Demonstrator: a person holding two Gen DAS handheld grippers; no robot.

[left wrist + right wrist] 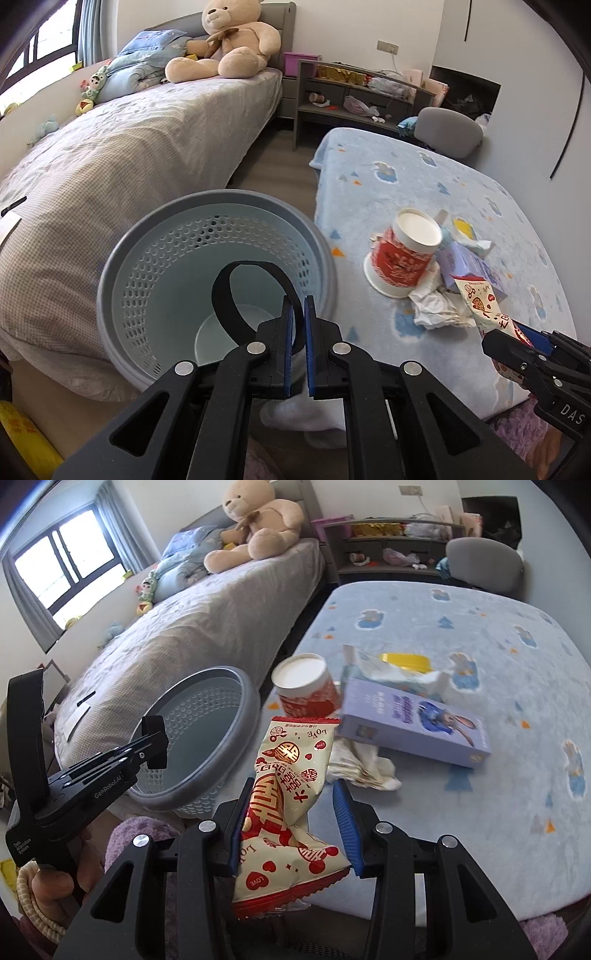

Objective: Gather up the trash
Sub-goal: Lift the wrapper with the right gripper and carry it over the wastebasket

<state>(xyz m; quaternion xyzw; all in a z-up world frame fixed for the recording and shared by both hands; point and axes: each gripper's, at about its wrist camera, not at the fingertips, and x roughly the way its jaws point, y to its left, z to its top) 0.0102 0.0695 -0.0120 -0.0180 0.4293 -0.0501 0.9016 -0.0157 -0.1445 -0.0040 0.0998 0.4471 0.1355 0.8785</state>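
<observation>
1. A cream-and-red snack wrapper (291, 805) is clamped between the pads of the right gripper (291, 823), above the near edge of the blue blanket (498, 686).
2. The left gripper (299, 332) is closed on a black strap (236, 291), over the pale blue perforated bin (147, 266).
3. A red paper cup (402, 254), a purple box (417, 720) and crumpled tissue (439, 306) are left lying together on the blanket.

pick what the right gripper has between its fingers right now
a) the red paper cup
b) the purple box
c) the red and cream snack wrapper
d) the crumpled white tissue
c: the right gripper has the red and cream snack wrapper between its blue pads, while the purple box, red paper cup and crumpled white tissue all lie on the blue blanket.
</observation>
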